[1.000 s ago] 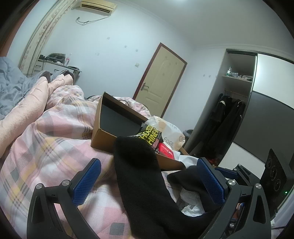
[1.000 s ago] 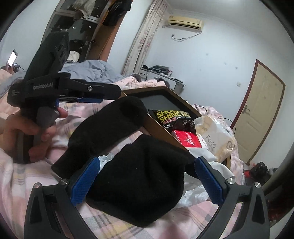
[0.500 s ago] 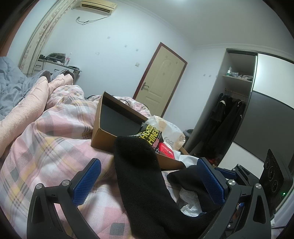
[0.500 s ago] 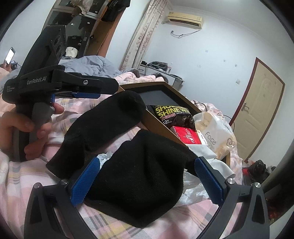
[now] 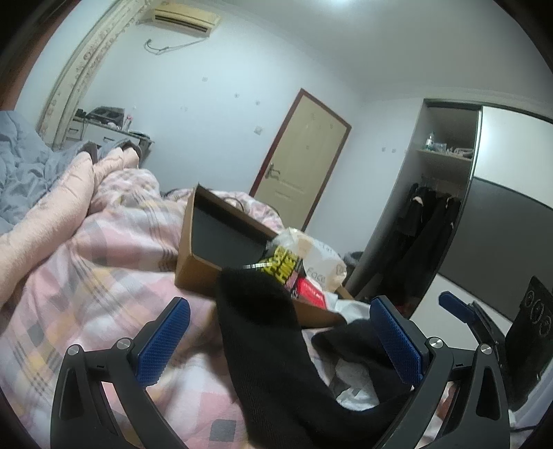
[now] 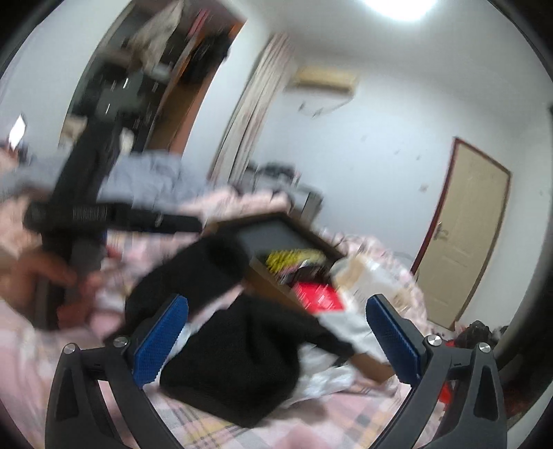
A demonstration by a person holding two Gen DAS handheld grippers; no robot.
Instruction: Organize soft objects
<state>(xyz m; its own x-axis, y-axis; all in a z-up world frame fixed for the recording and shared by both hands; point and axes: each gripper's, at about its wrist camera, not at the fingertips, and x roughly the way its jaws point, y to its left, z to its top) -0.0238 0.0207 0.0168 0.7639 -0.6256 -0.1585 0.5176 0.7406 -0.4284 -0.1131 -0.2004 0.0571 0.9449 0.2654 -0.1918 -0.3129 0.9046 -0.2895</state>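
Socks lying on a pink plaid quilt: one long black sock stretching up between the blue fingers of the left gripper, touching neither pad, toe end overlapping the near wall of a cardboard box. Second black sock bunching between the fingers of the right gripper, resting on crumpled white plastic, apparently touching neither pad, though hard telling through the blur. Both grippers standing spread wide, gripping nothing.

Beyond the fingertips, box sitting tilted on the quilt, dark inside, holding a black-and-yellow snack bag, a red packet and a pale bag. Further off, showing a beige door, white walls, an air conditioner high on the wall, and an open wardrobe with dark coats hanging. Grey bedding piling up left of the left fingers.

Right wrist view smearing heavily: a hand holding the left gripper's handle, showing left of the right fingers, only in vague outline. Lower end of the long sock running out of the left view's bottom edge.

Reading only "Face" on the pale bag; yellow lettering on the snack bag half covered by the sock, not legible.
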